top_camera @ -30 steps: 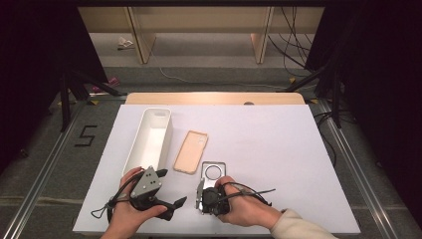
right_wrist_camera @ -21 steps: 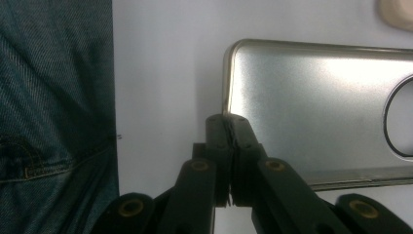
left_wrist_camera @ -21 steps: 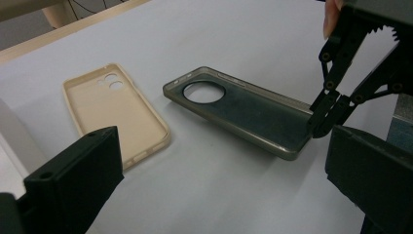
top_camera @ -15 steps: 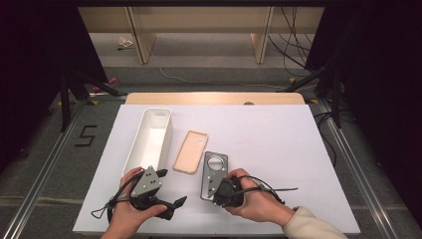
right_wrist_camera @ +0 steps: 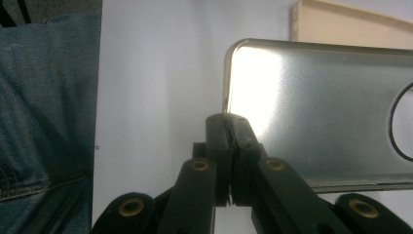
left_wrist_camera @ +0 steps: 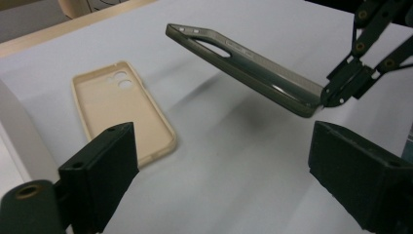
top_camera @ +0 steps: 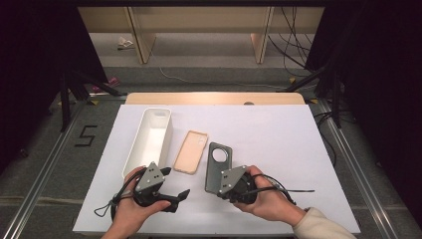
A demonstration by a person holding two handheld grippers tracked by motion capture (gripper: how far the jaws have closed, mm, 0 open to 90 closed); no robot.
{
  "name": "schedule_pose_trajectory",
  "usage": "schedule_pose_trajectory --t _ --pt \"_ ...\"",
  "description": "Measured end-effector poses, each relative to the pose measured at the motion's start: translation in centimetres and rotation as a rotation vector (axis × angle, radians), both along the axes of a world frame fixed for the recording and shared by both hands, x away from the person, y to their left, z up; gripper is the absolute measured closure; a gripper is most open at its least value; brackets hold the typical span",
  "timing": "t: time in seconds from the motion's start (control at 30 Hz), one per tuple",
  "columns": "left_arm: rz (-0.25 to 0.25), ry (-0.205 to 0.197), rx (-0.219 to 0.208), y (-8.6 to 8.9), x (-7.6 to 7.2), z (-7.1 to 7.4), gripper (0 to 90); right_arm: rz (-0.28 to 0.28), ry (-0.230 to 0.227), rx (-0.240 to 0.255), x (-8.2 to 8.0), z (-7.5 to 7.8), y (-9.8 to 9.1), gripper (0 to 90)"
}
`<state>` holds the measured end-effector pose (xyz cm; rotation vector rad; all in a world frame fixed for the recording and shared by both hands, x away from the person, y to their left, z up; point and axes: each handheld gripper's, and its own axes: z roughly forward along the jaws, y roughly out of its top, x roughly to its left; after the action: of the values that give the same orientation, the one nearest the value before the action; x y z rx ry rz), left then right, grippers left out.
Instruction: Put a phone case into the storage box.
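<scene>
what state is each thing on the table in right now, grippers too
grey phone case: pinched at its near edge by the right gripper, lifted off the table at a slant
beige phone case: lying flat, hollow side up, untouched
white bin: upright, nothing seen inside
right gripper: shut on the grey phone case
left gripper: open, jaws have just been closing a little, nothing between them

right tongs (top_camera: pixel 219 185) grip the grey phone case (top_camera: pixel 217 167).
</scene>
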<state>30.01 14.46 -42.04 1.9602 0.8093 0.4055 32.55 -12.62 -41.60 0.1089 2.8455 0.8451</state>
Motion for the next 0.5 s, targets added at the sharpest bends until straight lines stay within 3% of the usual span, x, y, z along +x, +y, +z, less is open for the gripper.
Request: schedule_pose_trajectory --t 0.23,0.5 --pt "0.033 -0.006 -0.009 -1.5 2.1 2.9 16.3 0.001 -0.03 0.018 -0.2 0.1 -0.4 89.4" --pt "0.092 0.081 0.038 -4.5 6.7 5.2 22.7 0.001 -0.059 0.011 -0.6 0.2 -0.5 89.4"
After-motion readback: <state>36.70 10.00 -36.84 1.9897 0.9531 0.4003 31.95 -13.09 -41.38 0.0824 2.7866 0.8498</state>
